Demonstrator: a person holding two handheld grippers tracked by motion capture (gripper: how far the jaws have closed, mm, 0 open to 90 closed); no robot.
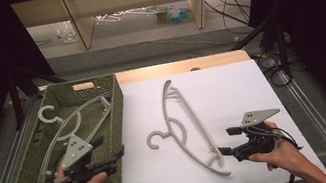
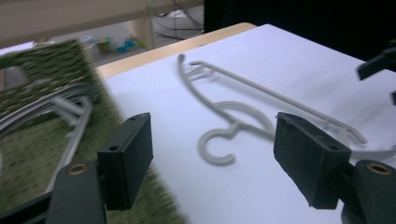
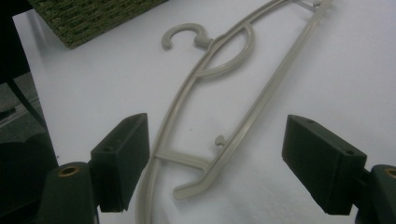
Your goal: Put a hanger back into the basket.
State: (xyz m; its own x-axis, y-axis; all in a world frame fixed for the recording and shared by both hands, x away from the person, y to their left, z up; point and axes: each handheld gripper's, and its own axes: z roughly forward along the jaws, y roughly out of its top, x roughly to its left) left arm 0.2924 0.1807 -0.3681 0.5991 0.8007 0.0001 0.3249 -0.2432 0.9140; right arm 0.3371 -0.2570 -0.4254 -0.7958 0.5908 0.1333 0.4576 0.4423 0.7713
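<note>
A grey plastic hanger (image 1: 185, 128) lies flat on the white table top, its hook toward the basket. A second grey hanger (image 1: 48, 113) rests inside the green woven basket (image 1: 119, 114) at the left. My left gripper (image 1: 110, 149) hovers over the basket's near right corner, pointing toward the loose hanger (image 2: 219, 161). It is open, with nothing between the jaws (image 2: 212, 126). My right gripper (image 1: 227, 142) sits low at the hanger's near end, open. The hanger's end (image 3: 180, 157) lies just ahead of the jaws (image 3: 217, 123), untouched.
The basket's wall (image 2: 46, 60) stands close to my left jaw, with the stored hanger (image 2: 70, 105) behind it. Its corner (image 3: 88, 16) appears far off in the right gripper view. Metal rails run along both table sides. Shelving and cables lie beyond the far edge.
</note>
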